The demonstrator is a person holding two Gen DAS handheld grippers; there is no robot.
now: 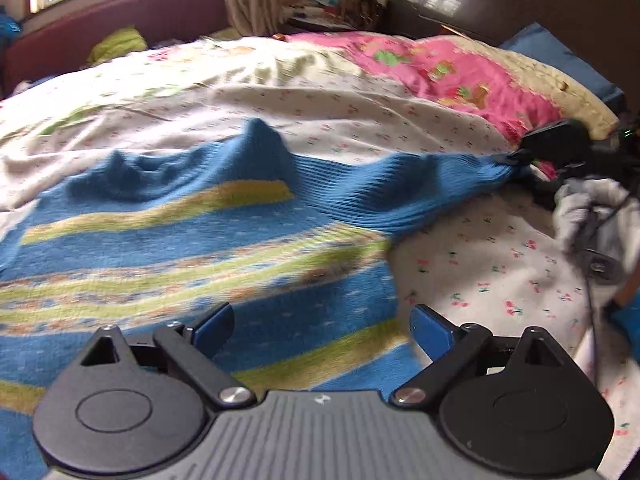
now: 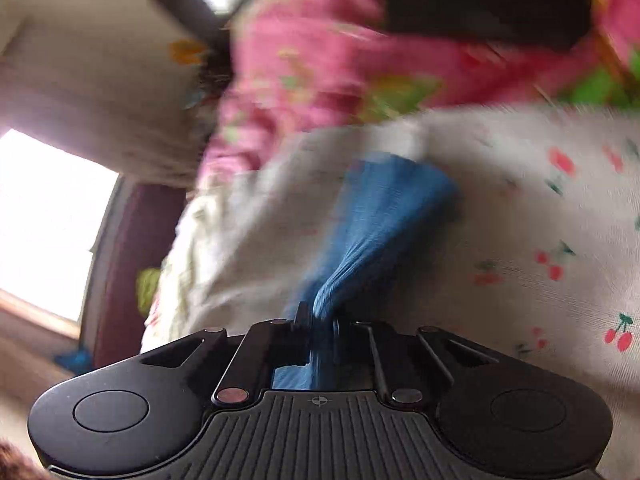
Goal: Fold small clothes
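A small blue knitted sweater (image 1: 192,248) with yellow-green stripes lies rumpled on the bed. My left gripper (image 1: 322,330) hovers open just over its lower part, blue pads wide apart and nothing between them. One ribbed blue sleeve (image 1: 420,188) stretches to the right, where my right gripper (image 1: 516,158) pinches its end. In the right wrist view the right gripper (image 2: 320,322) is shut on that bunched ribbed cuff (image 2: 372,220), which fans out ahead over the sheet. This view is rolled sideways and blurred.
The bed is covered by a white cherry-print sheet (image 1: 492,256). A pink floral quilt (image 1: 452,68) lies at the far right, a grey garment (image 1: 592,208) at the right edge. A dark headboard (image 1: 520,0), cluttered shelf (image 1: 332,8) and maroon sofa back (image 1: 120,20) stand behind.
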